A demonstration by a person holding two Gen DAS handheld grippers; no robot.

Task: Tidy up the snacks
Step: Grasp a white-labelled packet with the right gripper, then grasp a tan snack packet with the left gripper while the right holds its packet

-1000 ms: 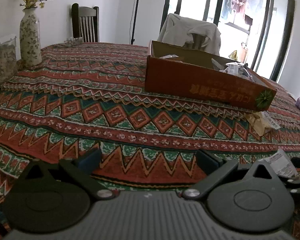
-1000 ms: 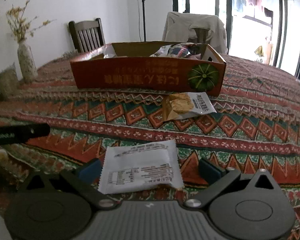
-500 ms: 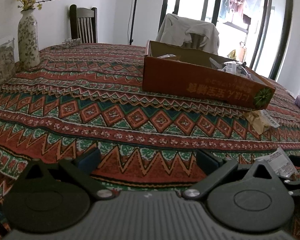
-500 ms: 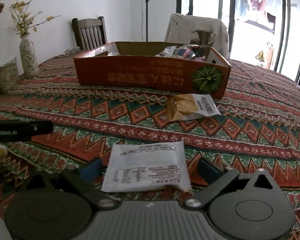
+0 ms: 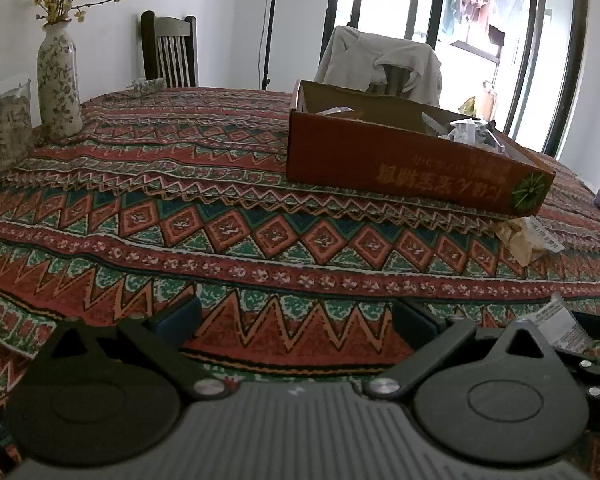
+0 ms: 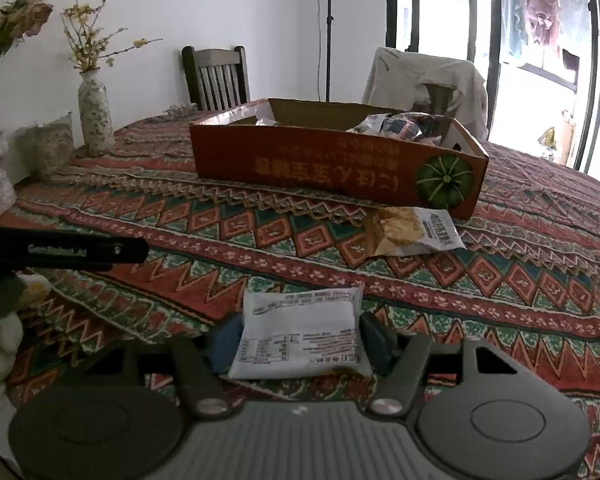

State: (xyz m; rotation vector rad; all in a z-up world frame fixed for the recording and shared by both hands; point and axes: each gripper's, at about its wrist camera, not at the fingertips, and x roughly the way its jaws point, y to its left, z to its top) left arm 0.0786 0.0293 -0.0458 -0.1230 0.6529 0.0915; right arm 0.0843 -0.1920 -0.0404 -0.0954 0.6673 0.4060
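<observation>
The right gripper (image 6: 298, 338) has just been closing and clamps the white snack packet (image 6: 300, 334); the left gripper (image 5: 296, 320) stands apart over the tablecloth (image 5: 220, 208).

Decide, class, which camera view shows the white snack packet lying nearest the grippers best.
The right wrist view: the white snack packet lies whole between the right gripper jaws, which have just been closing and now touch its sides. The left wrist view catches only a corner of the packet at its right edge.
</observation>
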